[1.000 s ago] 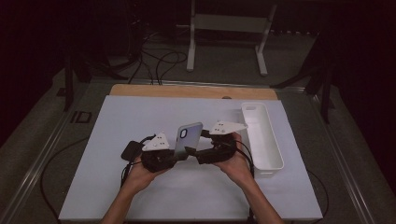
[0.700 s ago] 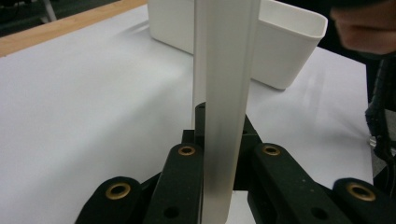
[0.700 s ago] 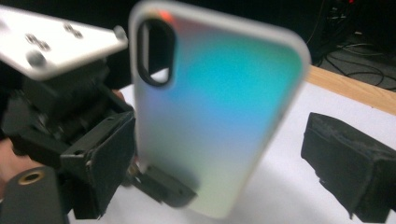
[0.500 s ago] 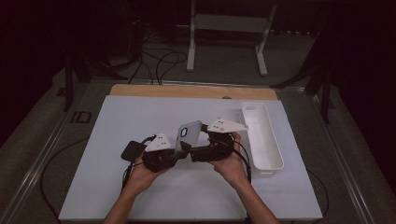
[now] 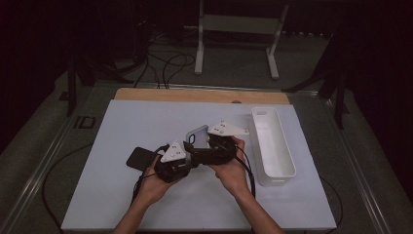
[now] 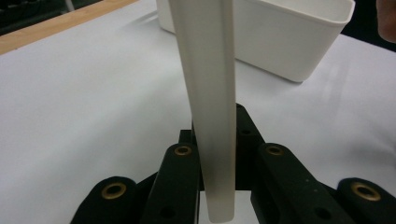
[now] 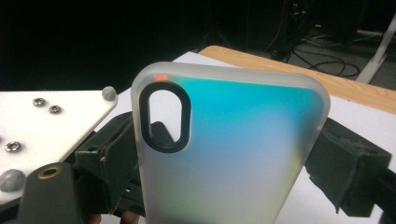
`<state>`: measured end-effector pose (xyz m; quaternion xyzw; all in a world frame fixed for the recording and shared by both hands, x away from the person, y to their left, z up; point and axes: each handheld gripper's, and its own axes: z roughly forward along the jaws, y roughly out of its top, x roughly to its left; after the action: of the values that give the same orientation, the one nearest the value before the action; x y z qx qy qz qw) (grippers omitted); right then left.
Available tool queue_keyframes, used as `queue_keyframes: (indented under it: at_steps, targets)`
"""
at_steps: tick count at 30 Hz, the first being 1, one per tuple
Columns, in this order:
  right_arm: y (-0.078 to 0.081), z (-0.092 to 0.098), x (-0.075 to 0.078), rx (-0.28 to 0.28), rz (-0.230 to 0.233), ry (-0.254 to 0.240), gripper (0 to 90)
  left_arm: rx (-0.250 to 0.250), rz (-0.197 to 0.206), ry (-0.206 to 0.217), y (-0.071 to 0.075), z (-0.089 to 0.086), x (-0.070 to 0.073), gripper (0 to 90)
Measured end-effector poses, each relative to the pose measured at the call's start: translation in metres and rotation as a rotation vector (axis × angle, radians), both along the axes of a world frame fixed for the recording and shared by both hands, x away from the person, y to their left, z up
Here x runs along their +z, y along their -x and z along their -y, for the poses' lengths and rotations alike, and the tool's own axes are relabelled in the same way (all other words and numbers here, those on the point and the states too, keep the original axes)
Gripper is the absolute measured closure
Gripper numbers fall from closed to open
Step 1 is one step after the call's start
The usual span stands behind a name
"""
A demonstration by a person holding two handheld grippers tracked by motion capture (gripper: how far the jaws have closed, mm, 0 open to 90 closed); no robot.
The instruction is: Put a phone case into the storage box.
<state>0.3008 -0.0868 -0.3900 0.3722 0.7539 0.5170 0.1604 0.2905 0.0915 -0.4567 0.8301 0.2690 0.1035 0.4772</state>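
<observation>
Left gripper view: phone case (image 6: 210, 107) clamped edge-on, seemingly upright, between left tongs (image 6: 219, 158).

Over a white mat (image 5: 146, 126), the left gripper (image 5: 192, 155) and right gripper (image 5: 209, 146) meet around an upright phone case (image 5: 198, 136). A black phone (image 5: 139, 158) lies just left of the left hand (image 5: 156, 183). A white bin (image 5: 272, 146) stands to the right

The high view looks forward and down on the tabletop (image 5: 122, 195) from above. Both gripper views sit close, sharing the phone case (image 7: 224, 154) with it.
</observation>
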Motion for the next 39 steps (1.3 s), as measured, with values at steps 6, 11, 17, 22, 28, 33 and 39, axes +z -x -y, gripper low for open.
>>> queue_keyframes:
  at_steps: [6,11,17,22,28,33,39]
  targets:
    - [0.000,0.001,0.000,0.011,-0.001,-0.007,16.4,-0.030,-0.012,0.045,0.000,-0.002,0.001,72.8]
    - [-0.001,0.006,0.000,0.005,-0.002,-0.021,16.5,0.005,-0.002,0.082,0.000,-0.006,0.004,37.4]
    - [-0.002,0.010,0.000,0.000,-0.003,-0.037,16.5,0.053,0.012,0.093,0.001,-0.010,0.006,14.6]
    - [-0.005,0.015,-0.002,-0.009,-0.017,-0.046,16.5,0.085,0.028,0.101,0.000,-0.019,0.007,3.0]
    - [-0.008,0.022,-0.001,-0.024,-0.025,-0.064,16.5,0.139,0.055,0.110,0.003,-0.030,0.007,0.9]
    - [-0.010,0.027,-0.001,-0.038,-0.021,-0.063,16.5,0.190,0.065,0.120,0.005,-0.043,0.003,0.6]
    - [-0.012,0.031,0.000,-0.046,-0.019,-0.055,16.5,0.275,0.089,0.136,0.009,-0.061,-0.003,0.6]
